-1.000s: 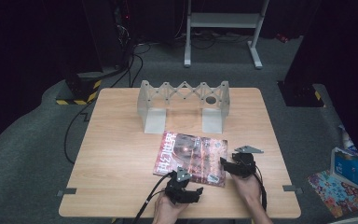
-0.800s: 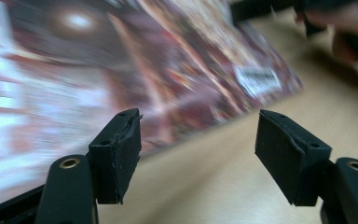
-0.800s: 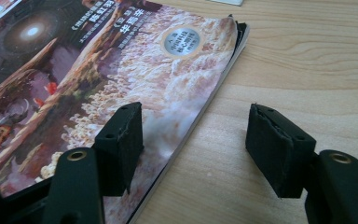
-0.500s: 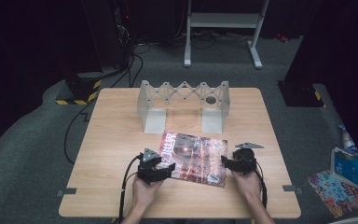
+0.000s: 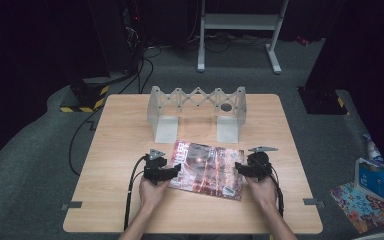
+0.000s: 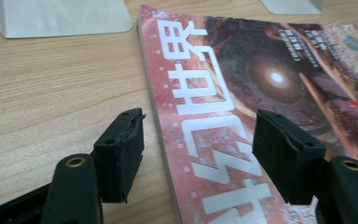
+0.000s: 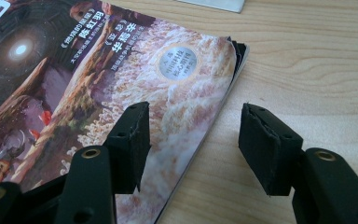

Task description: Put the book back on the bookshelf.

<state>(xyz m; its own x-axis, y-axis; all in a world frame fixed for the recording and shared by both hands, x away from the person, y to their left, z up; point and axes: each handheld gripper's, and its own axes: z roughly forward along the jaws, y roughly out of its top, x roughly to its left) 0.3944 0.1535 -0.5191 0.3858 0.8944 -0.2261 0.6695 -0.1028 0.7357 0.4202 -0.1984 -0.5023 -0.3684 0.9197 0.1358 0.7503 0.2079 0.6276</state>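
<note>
Magazine [image 5: 207,169] lies flat on the table [image 5: 115,135], near the middle of the near half. Left gripper [image 5: 172,173] sits at its left edge, jaws straddling that edge (one over bare wood, one over the cover). Right gripper [image 5: 241,169] sits at its right edge, straddling it likewise. Folding rack [image 5: 196,111] stands farther back, behind the magazine, its two feet on the tabletop. On the floor, right of the table: a box [image 5: 368,174] and a printed sheet [image 5: 362,206], well apart from the magazine.
</note>
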